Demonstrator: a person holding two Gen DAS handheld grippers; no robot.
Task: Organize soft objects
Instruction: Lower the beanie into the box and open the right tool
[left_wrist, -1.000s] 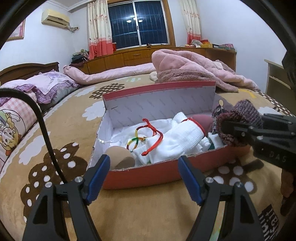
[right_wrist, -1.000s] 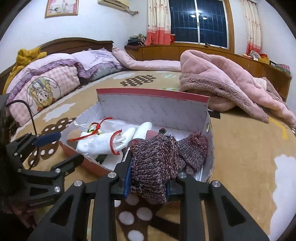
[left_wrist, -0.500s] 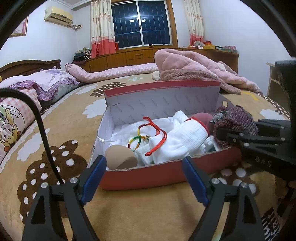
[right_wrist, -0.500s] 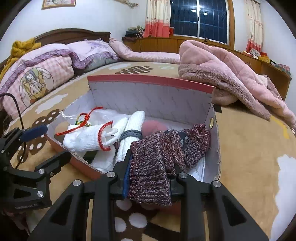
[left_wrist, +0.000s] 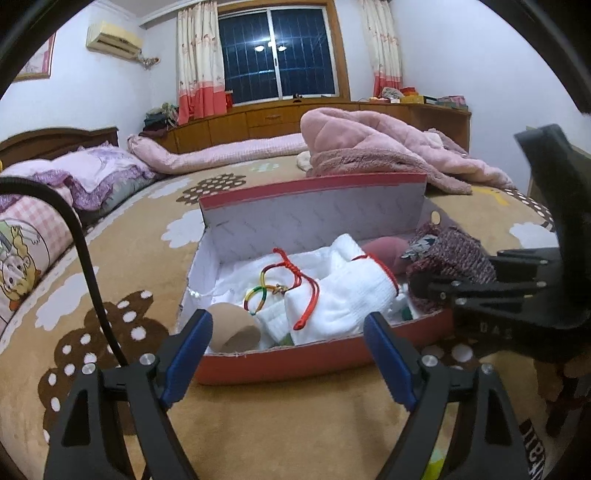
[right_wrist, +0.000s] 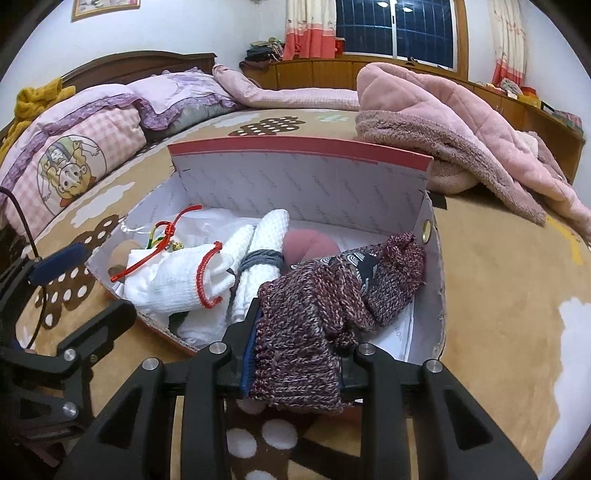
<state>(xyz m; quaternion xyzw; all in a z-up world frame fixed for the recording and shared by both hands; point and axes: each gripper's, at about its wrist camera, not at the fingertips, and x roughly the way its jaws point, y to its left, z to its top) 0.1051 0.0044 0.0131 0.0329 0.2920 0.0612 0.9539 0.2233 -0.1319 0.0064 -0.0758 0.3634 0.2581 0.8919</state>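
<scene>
A red cardboard box (left_wrist: 280, 365) with a white inside (right_wrist: 303, 184) lies on the bed. In it are white gloves (left_wrist: 343, 299) (right_wrist: 170, 277) with red cuffs, red cord bracelets (left_wrist: 291, 266), a rolled white towel (right_wrist: 266, 236), a pink round thing (right_wrist: 310, 242) and a tan piece (left_wrist: 232, 325). My right gripper (right_wrist: 299, 332) is shut on a maroon knitted piece (right_wrist: 314, 295) at the box's near right corner; its far end lies inside the box. In the left wrist view the right gripper (left_wrist: 421, 286) and the knit (left_wrist: 454, 254) are at the box's right end. My left gripper (left_wrist: 286, 325) stands open before the box's front wall, with nothing between its fingers.
A pink fleece blanket (right_wrist: 443, 122) is heaped behind the box. Pillows (right_wrist: 74, 147) lie at the left by the headboard. A black cable (left_wrist: 85, 251) arcs over the bedspread on the left. A wooden cabinet (left_wrist: 266, 122) runs under the window.
My right gripper has tipped downward and carried the knitted piece further over the box's right end. The left gripper has hardly moved.
</scene>
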